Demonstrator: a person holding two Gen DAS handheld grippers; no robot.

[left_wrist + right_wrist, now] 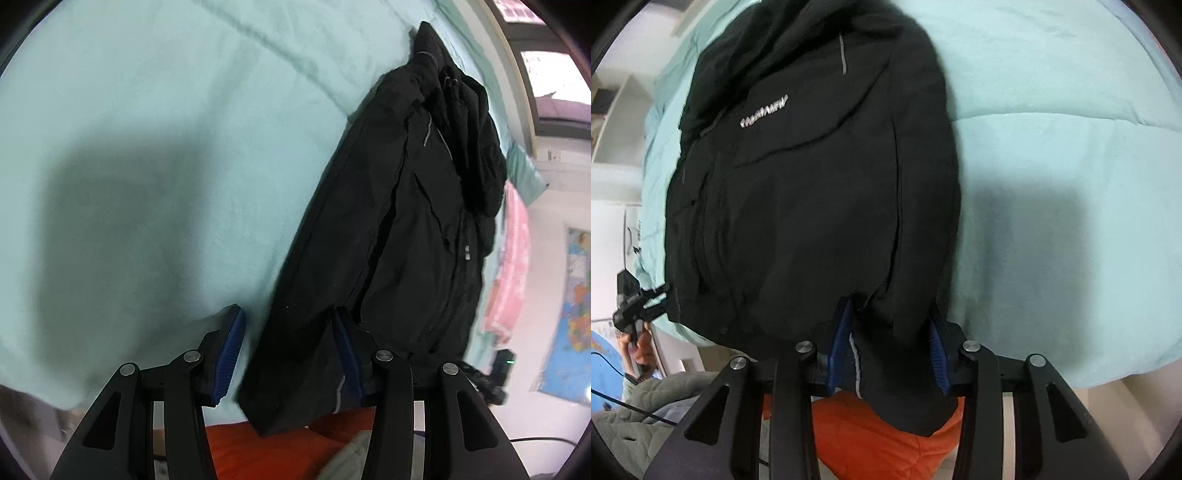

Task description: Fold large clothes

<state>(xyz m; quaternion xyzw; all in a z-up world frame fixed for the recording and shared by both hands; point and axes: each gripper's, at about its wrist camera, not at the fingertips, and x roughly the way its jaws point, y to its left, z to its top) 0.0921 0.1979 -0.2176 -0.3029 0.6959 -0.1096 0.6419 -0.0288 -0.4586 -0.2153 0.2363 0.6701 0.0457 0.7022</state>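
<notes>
A black jacket [413, 229] lies lengthwise on a mint-green bedsheet [155, 147], sleeves folded in over the body. In the left wrist view my left gripper [290, 354] is open; the jacket's near sleeve end hangs between its blue pads [231, 354] over the bed edge. In the right wrist view the jacket [812, 184] shows a silver chest logo [764, 111]. My right gripper [888, 350] is open, its blue pads [839, 347] on either side of the other sleeve cuff with a grey stripe. Neither gripper visibly clamps the fabric.
An orange quilted cloth [871, 439] lies below the bed edge under both grippers. A pink cloth [511, 258] hangs at the far bed side, with a coloured map [572, 321] on the wall. A grey-green garment [642, 417] sits low left.
</notes>
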